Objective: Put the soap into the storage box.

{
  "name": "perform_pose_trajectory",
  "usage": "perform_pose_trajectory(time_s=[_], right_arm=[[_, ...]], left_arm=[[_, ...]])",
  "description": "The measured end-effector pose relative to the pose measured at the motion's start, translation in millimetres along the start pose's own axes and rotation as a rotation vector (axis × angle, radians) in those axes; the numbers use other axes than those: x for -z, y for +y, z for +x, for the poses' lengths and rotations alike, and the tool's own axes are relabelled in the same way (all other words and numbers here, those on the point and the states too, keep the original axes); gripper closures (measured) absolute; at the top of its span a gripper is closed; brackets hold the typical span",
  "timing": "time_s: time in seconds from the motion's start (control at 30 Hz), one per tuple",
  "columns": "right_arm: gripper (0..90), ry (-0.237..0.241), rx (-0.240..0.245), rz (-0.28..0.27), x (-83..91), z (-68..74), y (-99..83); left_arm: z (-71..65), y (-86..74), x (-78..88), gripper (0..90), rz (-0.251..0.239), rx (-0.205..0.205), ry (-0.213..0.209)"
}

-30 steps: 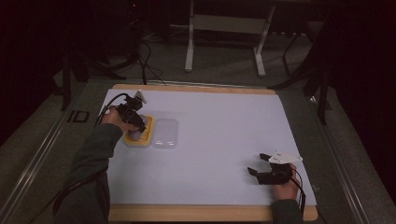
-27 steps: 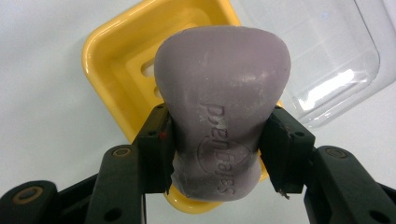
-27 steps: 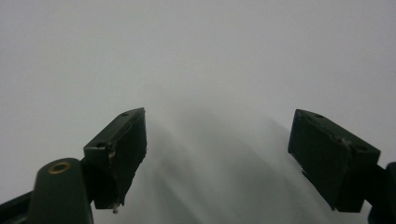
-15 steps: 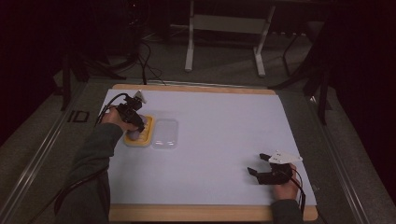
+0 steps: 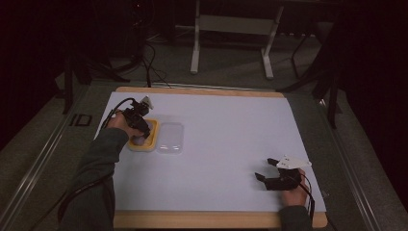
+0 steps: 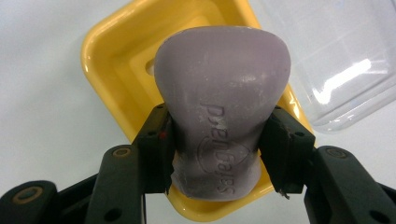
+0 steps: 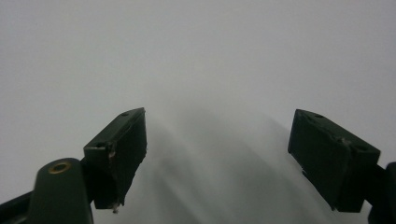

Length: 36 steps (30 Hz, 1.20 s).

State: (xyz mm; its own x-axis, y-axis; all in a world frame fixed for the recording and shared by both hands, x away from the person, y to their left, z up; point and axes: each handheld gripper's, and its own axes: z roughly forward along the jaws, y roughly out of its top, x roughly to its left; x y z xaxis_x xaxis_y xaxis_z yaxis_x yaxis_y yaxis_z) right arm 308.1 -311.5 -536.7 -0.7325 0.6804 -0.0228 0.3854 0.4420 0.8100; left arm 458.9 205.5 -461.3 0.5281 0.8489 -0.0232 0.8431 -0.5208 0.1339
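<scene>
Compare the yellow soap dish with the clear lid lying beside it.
The yellow soap dish is opaque and bright, while the clear lid is see-through, letting the white table show through. The dish has a purple soap bar above it, clamped by the left gripper; the lid has nothing on it. Both are rounded rectangles of similar size, lying side by side.

The right tool (image 7: 217,161) has its two black jaws spread wide over the bare white table (image 7: 210,56).

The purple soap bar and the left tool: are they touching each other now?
Touching. In the left gripper view both black jaws of the left tool press against the sides of the purple soap bar, no gap visible, above the yellow plastic soap dish.
</scene>
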Motion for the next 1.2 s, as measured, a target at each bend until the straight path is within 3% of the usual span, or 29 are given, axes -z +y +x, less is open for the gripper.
perform_pose_trajectory(time_s=[0.77, 1.07, 1.2], right_arm=[[19.2, -0.003, 0.003, 0.002, -0.3, 0.6, 0.1], [19.2, -0.003, 0.005, 0.004, -0.3, 0.7, 0.2], [19.2, -0.003, 0.005, 0.004, -0.3, 0.7, 0.2]], left_arm=[[-2.4, 2.8, -10.9, 49.5, 0.004, -0.013, 0.012], [-2.0, 3.1, -16.0, 49.3, 0.0, -0.003, 0.014], [0.6, 2.6, -17.2, 46.3, -0.012, 0.019, 0.021]])
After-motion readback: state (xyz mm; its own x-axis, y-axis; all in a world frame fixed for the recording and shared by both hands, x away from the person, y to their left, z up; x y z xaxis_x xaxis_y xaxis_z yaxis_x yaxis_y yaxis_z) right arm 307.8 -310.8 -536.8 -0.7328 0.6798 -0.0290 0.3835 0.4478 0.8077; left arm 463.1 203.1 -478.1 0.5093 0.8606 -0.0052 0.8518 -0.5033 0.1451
